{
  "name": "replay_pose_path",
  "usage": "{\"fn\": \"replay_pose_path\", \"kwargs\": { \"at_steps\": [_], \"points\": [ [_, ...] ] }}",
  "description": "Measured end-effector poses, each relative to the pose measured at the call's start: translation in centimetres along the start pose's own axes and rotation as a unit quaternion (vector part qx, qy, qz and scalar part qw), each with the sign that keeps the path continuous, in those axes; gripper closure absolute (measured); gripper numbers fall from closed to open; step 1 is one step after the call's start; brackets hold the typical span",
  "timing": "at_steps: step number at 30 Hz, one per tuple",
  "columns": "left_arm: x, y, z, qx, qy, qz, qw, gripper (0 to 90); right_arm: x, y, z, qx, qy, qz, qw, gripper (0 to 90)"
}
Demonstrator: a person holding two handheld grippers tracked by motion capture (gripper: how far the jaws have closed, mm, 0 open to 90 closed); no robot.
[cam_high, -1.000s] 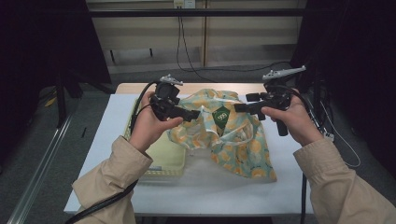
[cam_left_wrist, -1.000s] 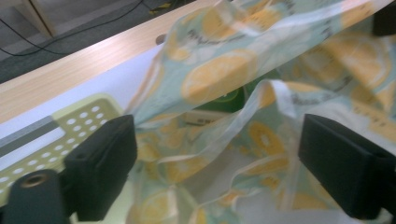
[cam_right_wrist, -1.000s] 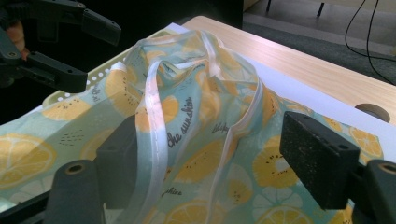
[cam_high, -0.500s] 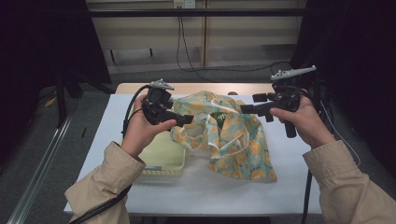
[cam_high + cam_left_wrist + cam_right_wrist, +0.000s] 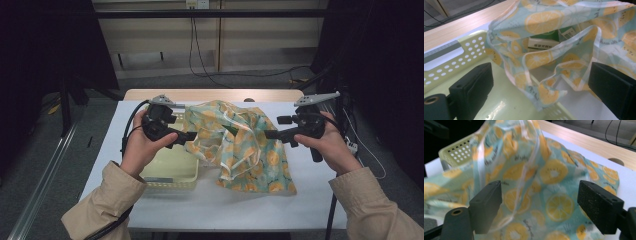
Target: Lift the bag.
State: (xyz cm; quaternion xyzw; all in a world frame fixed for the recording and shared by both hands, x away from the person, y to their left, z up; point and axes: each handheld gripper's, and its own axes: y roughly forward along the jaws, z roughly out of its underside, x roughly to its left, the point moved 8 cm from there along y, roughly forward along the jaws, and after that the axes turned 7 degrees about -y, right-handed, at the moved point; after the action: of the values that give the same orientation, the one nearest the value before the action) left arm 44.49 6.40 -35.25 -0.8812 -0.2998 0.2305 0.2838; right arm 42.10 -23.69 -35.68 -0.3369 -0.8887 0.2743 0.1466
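Looking at a fruit-print bag (image 5: 240, 145) slumped across the middle of the table (image 5: 310, 200). Runs long-ways from the far left down toward the near right, with its open end hanging over the right rim of a pale green basket (image 5: 170, 181). Can make out a green and white box (image 5: 544, 41) inside through the opening.

Key thing for the next move: sits right between the two hands, so pretty much a pinch from both sides. Left gripper (image 5: 192, 136) pointing in at the open end from over the basket. Right gripper (image 5: 267, 134) pointing in at the opposite flank, toward the right edge of the table. About equally near going by the high view, maybe the left a hair closer to an actual hem.

As for the fingers: spread wide on the left, the white-trimmed hem dangling in the gap but nothing pressing on it. Same deal on the right, just been easing wider, with a pale strap and a fold of the fabric hanging in the gap and apparently clear of both pads. A bit blurry there though. So nothing held on either side yet.

Guessing a grab at the hem on each side to spread the opening.
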Motion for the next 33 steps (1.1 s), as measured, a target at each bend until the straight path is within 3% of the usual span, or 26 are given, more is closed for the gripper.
{"fn": "replay_pose_path", "kwargs": {
  "at_steps": [7, 15, 21, 33],
  "points": [
    [0.8, 0.1, 2.7, 0.020, 0.006, -0.003, 0.9998, 6.8, 0.3, 0.4, 2.9, 0.014, -0.005, 0.007, 0.9999, 19.2],
    [1.6, 0.0, 5.2, 0.011, -0.010, -0.002, 0.9999, 7.4, 0.6, 1.0, 6.3, 0.024, -0.005, 0.007, 0.9997, 19.2],
    [1.7, -0.6, 6.7, 0.012, -0.007, -0.005, 0.9999, 7.5, 1.1, 0.9, 8.2, 0.026, -0.018, 0.013, 0.9994, 19.2],
    [2.0, -1.8, 9.6, 0.007, -0.014, -0.008, 0.9999, 7.5, 1.8, 0.6, 11.1, 0.027, -0.019, 0.019, 0.9993, 18.5]
  ]
}}
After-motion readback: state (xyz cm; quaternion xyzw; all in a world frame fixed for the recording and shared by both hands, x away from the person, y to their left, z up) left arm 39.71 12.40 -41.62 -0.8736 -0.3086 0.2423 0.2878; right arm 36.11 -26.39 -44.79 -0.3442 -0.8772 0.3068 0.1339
